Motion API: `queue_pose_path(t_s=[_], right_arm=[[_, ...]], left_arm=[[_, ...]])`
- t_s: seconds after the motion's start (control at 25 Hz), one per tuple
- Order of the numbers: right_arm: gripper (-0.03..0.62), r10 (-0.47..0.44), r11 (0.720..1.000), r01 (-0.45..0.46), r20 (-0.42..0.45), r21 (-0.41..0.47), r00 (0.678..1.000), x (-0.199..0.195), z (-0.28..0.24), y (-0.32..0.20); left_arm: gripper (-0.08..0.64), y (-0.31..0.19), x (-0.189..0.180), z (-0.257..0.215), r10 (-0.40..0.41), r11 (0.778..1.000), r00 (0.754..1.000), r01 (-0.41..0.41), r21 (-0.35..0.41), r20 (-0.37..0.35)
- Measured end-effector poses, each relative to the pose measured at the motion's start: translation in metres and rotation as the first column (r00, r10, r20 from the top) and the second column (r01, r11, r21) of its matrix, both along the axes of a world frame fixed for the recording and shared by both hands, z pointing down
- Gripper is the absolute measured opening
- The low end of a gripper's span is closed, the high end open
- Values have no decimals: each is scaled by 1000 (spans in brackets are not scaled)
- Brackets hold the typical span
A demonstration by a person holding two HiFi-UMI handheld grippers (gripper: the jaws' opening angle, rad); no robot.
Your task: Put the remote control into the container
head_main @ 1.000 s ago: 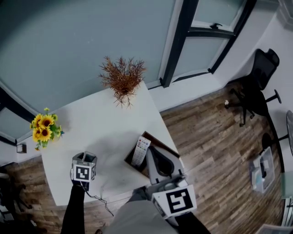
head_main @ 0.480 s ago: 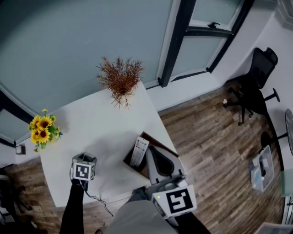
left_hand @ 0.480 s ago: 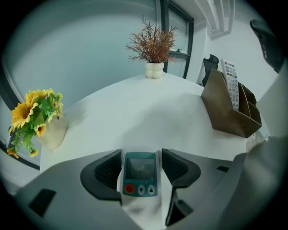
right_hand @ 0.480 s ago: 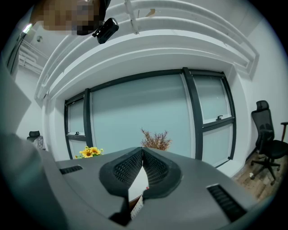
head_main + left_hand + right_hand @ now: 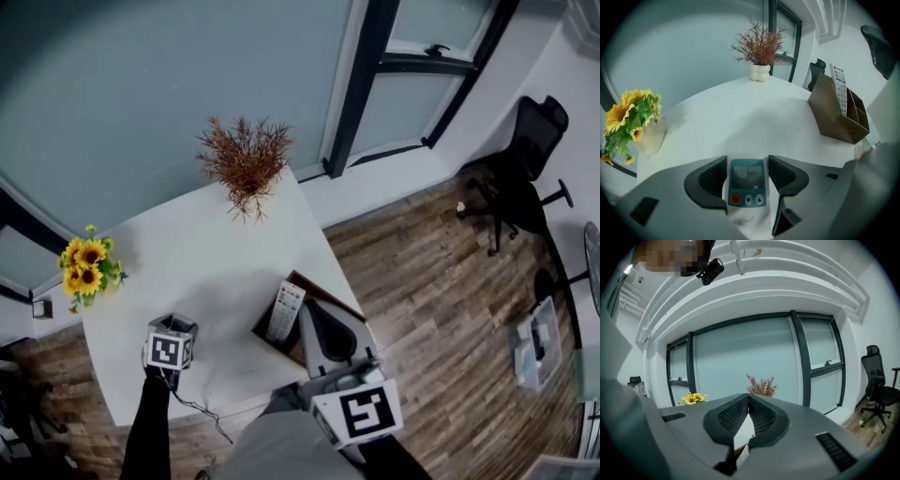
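Note:
A small white remote control with a teal screen panel and a red button sits between the jaws of my left gripper, and both pads lie against its sides. In the head view that left gripper hangs over the white table near its front left. A brown wooden container stands at the table's right edge with a long white remote upright in it. My right gripper is shut and empty, just right of the container.
A vase of sunflowers stands at the table's left, and a dried plant at its far corner. A thin cable hangs off the near edge. Wooden floor and an office chair lie to the right.
My left gripper has edged slightly toward the table's near edge. The right gripper and the container have not moved.

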State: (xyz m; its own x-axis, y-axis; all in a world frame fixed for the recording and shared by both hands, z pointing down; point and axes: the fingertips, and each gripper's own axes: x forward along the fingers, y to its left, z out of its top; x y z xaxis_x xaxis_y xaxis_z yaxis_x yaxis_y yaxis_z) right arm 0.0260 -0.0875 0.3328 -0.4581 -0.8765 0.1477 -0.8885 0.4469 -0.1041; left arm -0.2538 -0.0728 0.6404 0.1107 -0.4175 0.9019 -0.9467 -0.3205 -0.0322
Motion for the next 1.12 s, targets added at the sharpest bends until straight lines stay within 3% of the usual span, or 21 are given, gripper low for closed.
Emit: queue_pose_path(t_s=[0.44,1.12], right_arm=[[3,15,1000,-15,-5,9,1000,2,-1,0],[3,26,999,-26,12,21,1000,5,-6,7]], left_arm=[[261,2,1,1,26,1000,999,-25,-12,39],[261,2,24,-45,44,993,999,-44,114,5]])
